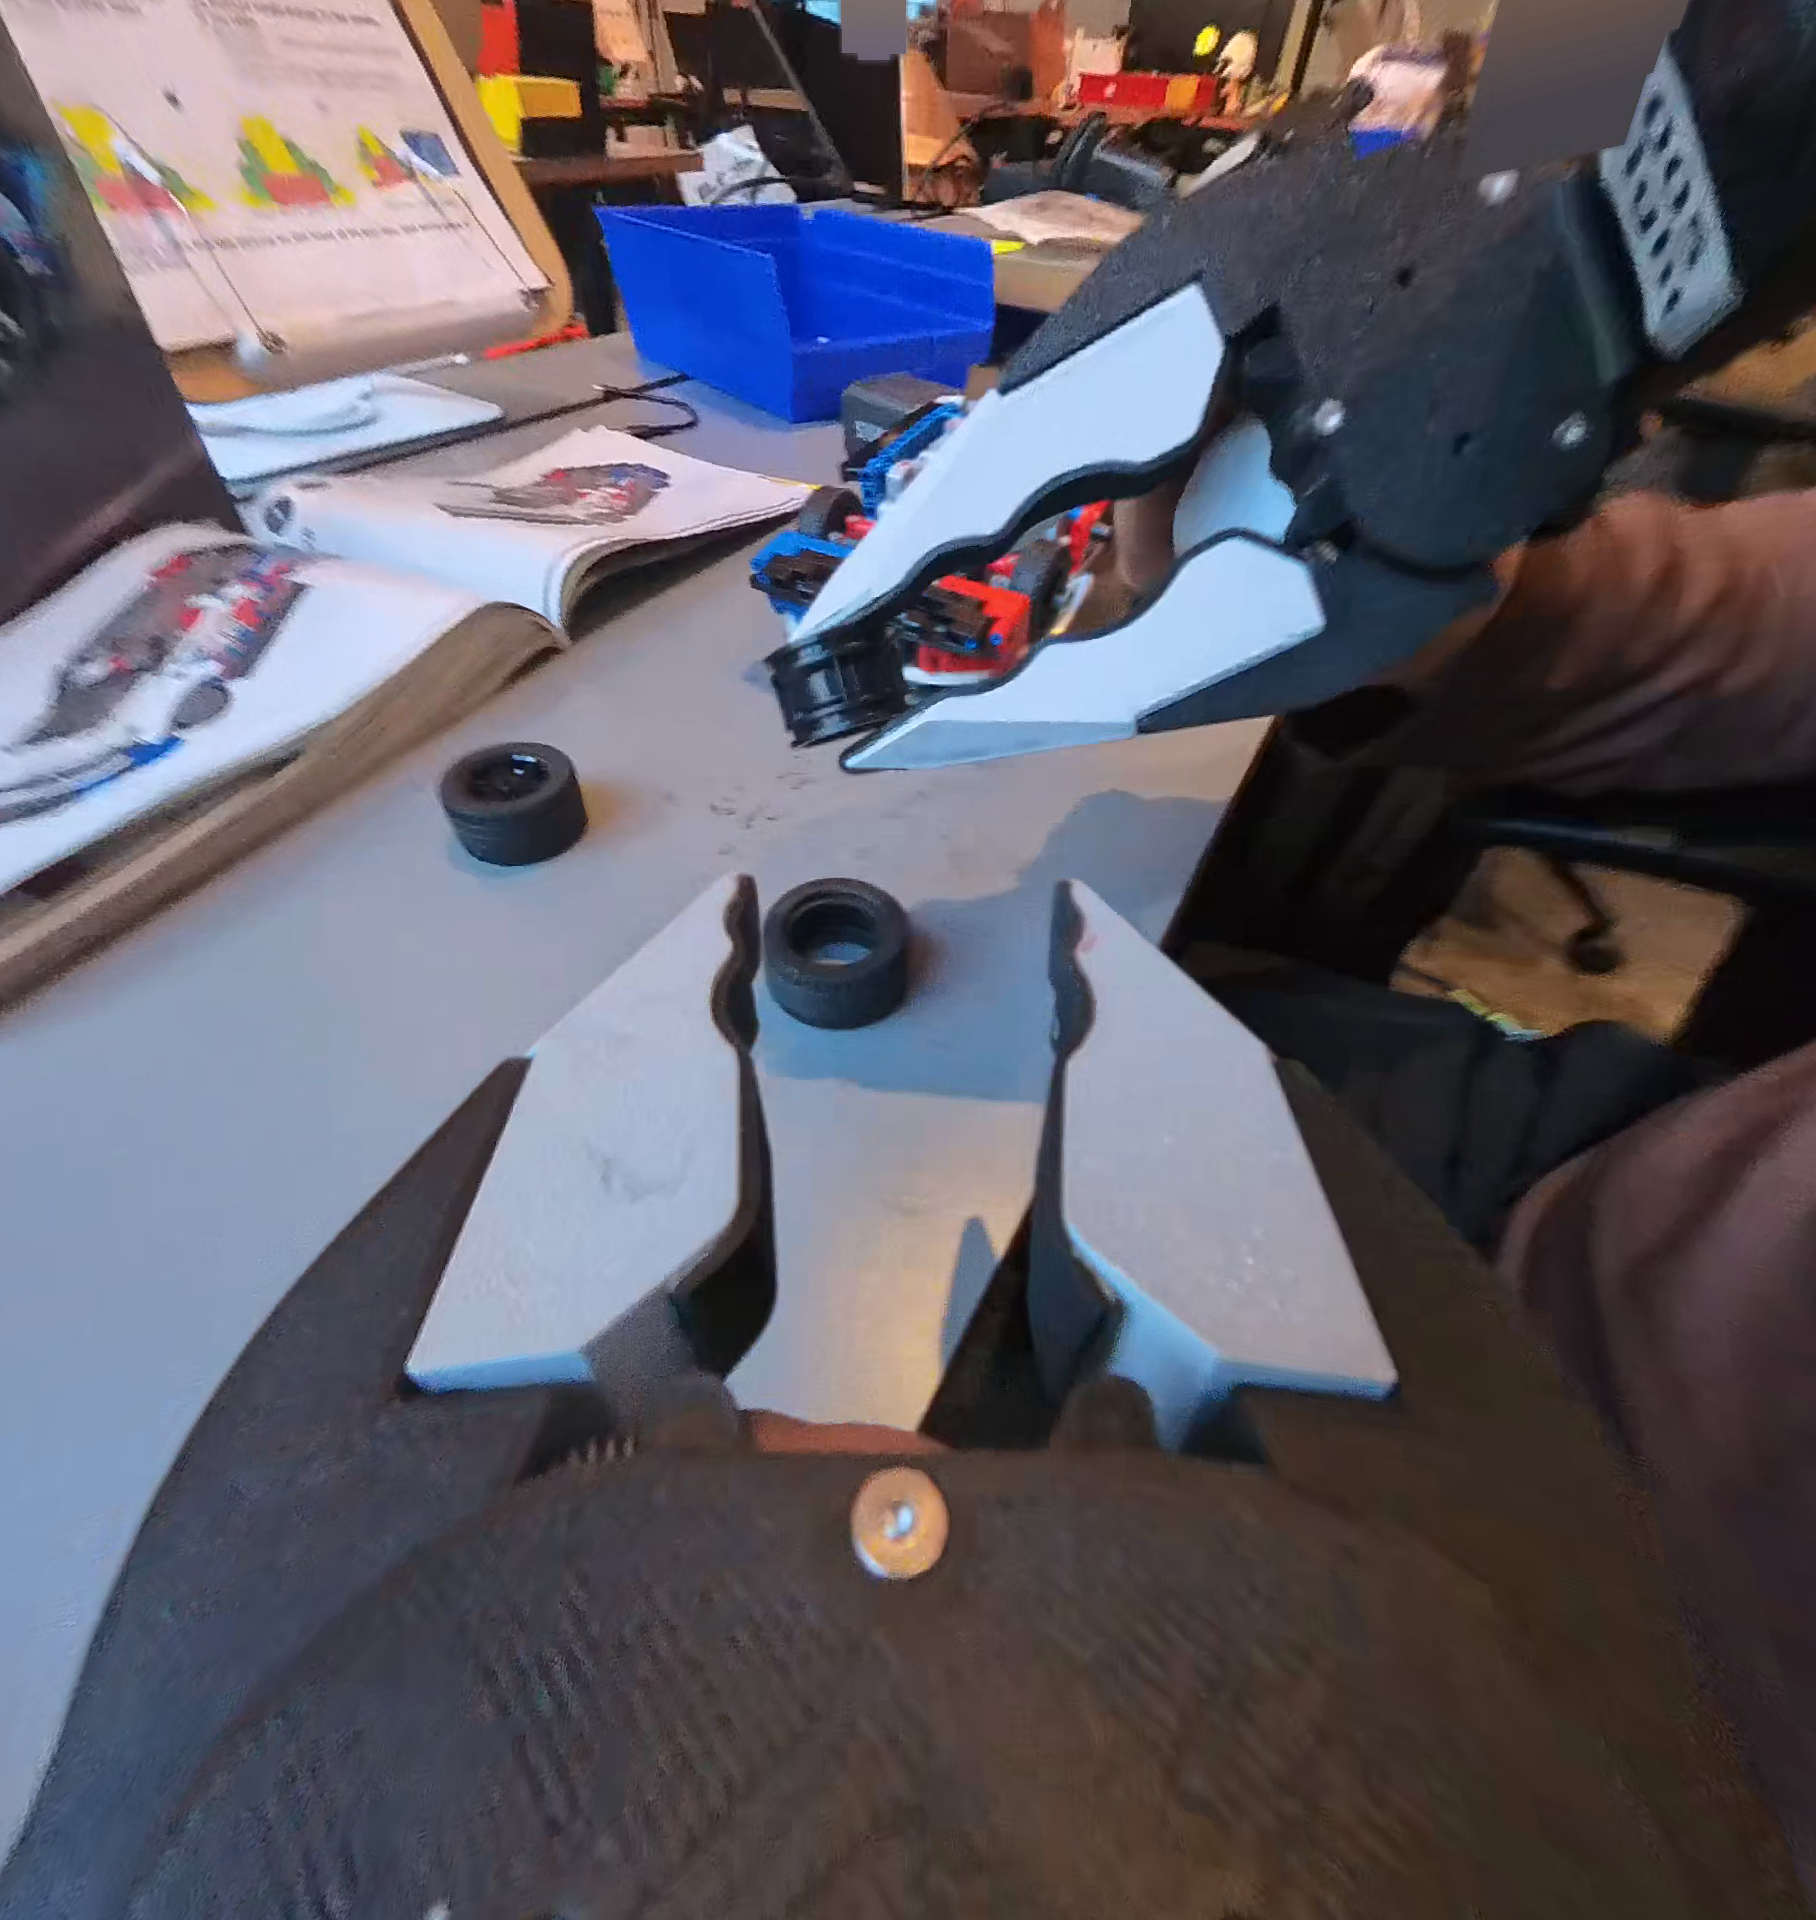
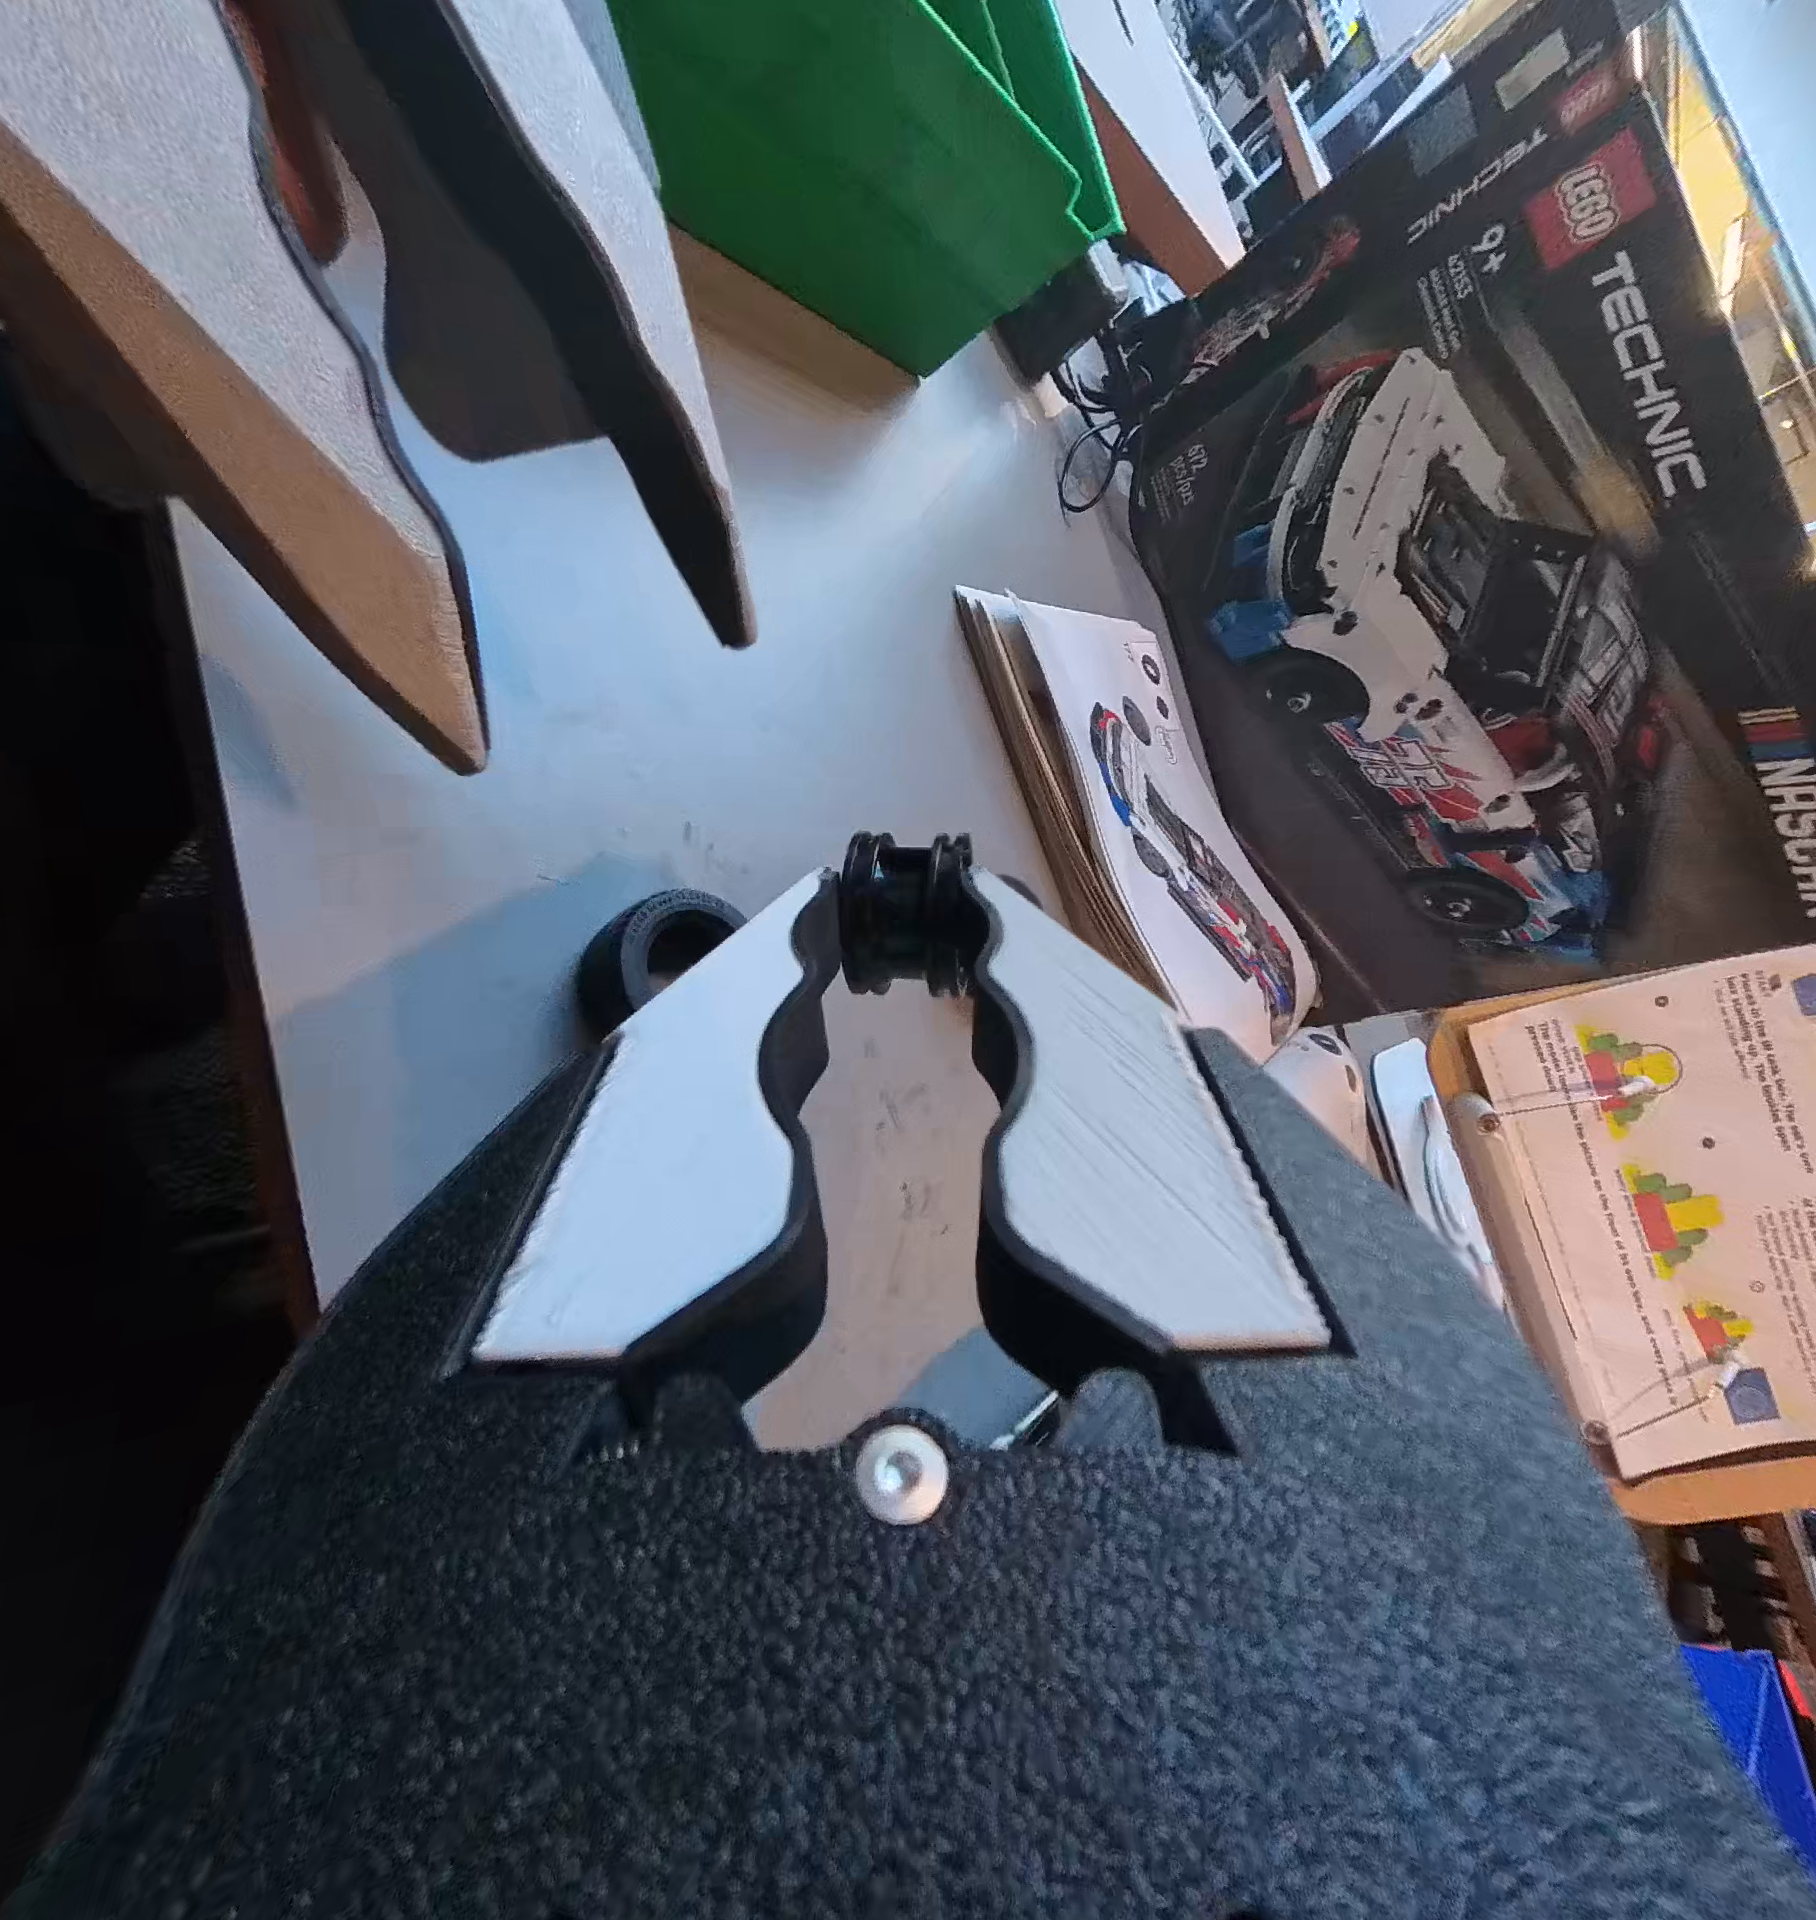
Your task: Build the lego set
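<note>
My left gripper [image 1: 904, 904] is open above the grey table, with an empty black rubber tyre [image 1: 836, 951] lying between its fingertips, nearer the left finger. My right gripper [image 2: 902, 883] is shut on a black wheel rim [image 2: 906, 914]; in the left wrist view it [image 1: 826, 707] holds the rim [image 1: 836, 689] a little above the table. The same tyre shows in the right wrist view [image 2: 649, 951] just left of my fingers. A second tyre fitted with a rim [image 1: 514, 802] lies farther left. The partly built red and blue car [image 1: 883, 551] stands behind the right gripper.
Open instruction booklets [image 1: 260, 623] lie at the left. A blue bin [image 1: 800, 301] stands at the back. The set's box [image 2: 1506, 520] and a green bin [image 2: 883, 156] show in the right wrist view. The table's edge [image 1: 1195, 862] runs close on the right. A person's arm [image 1: 1610, 644] holds the right gripper. Across from one pair of fingers to the other is roughly 6 cm.
</note>
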